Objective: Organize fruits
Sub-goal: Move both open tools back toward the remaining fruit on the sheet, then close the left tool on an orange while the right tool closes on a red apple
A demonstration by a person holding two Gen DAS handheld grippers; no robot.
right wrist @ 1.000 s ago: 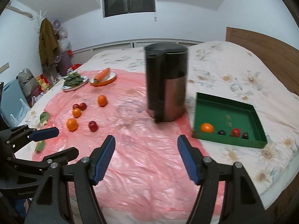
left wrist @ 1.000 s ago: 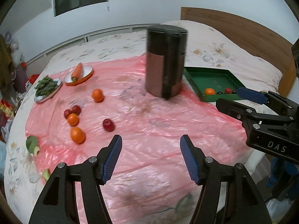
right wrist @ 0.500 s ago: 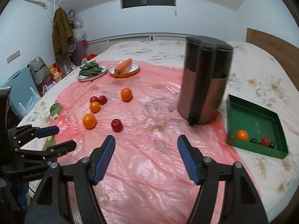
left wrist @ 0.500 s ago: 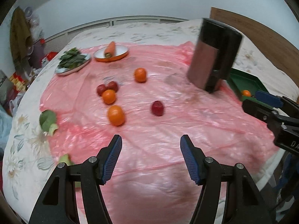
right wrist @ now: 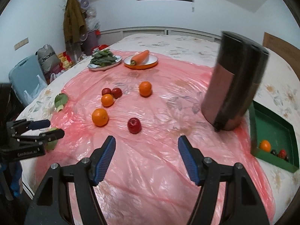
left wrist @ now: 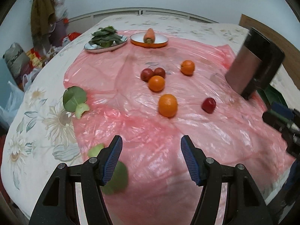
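Loose fruit lies on a pink plastic sheet (left wrist: 131,86) over a bed. Three oranges show: a near one (left wrist: 167,105) (right wrist: 100,117), a middle one (left wrist: 156,83) (right wrist: 107,100) and a far one (left wrist: 187,67) (right wrist: 145,91). Two dark red fruits (left wrist: 152,73) (right wrist: 112,92) sit side by side behind the middle orange, and a lone red apple (left wrist: 208,105) (right wrist: 134,125) lies to the right. A green tray (right wrist: 273,129) at the right holds an orange (right wrist: 265,145) and small dark and red fruits. My left gripper (left wrist: 151,155) and right gripper (right wrist: 146,152) hover open and empty short of the fruit.
A tall dark cylindrical container (right wrist: 234,82) (left wrist: 256,61) stands beside the tray. At the back are a plate of leafy greens (left wrist: 106,40) and an orange dish with a carrot (left wrist: 149,38). Loose green leaves (left wrist: 74,98) lie at the sheet's left edge. Bags and clothes clutter the floor left.
Both grippers have swung left and dropped a little; the fruit cluster now sits near the middle of each view, and the container and tray have slid to the right edge. Jaw gaps are unchanged.
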